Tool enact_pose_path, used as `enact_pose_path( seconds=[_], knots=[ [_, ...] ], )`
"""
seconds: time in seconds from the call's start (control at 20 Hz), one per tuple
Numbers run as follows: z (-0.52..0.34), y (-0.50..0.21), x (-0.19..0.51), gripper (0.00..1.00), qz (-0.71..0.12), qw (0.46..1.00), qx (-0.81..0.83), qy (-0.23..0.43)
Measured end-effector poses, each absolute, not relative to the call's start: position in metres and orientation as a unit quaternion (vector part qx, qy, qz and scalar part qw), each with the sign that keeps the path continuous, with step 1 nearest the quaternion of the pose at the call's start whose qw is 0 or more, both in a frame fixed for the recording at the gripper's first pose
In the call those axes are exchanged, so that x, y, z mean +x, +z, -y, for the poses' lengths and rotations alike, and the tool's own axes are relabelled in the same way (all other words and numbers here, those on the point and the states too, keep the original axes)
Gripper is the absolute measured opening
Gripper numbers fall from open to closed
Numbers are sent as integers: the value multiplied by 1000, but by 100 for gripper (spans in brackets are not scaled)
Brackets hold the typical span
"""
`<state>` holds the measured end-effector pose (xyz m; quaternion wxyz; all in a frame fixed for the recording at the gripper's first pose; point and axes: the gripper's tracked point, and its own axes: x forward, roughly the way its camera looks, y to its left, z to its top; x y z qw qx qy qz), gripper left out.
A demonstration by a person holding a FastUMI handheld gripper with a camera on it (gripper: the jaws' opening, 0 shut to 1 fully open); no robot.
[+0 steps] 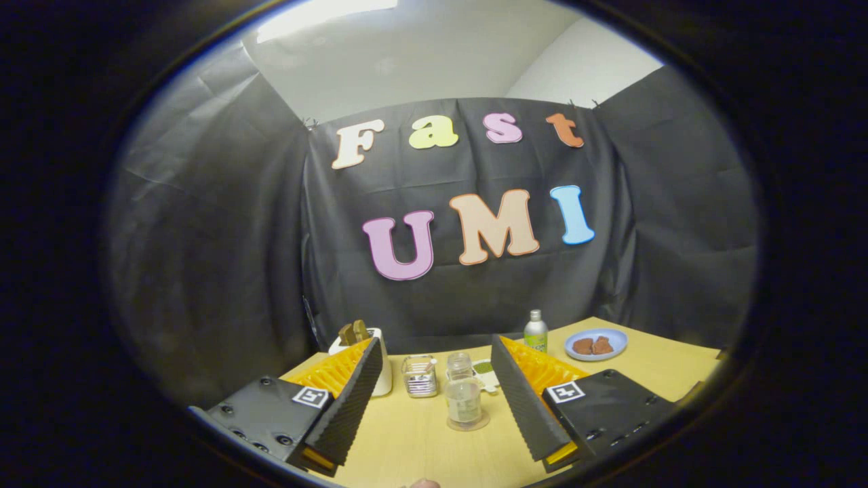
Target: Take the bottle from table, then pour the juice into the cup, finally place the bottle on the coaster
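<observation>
A small clear bottle (463, 393) with pale liquid in its lower part stands upright on a round clear coaster (468, 424) on the wooden table. It sits between my two fingers, a little nearer the right one, and neither finger touches it. To its left stands a short glass cup (420, 375), also between the fingers. My gripper (435, 343) is open wide, with nothing held.
A white toaster (382, 369) with bread slices stands behind the left finger. A green-labelled bottle (536, 331) and a blue plate (614, 337) with brown pieces are beyond the right finger. A small white-and-green item (485, 370) lies behind the clear bottle. Black cloth walls the table (407, 440).
</observation>
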<state>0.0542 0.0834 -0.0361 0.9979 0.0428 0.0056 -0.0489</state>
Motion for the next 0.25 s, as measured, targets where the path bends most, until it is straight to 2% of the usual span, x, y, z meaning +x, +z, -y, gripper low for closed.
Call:
enact_pose_path(
  seconds=[0.25],
  knots=[
    [-94,-35,56,99,-6,998,52,-41]
  ],
)
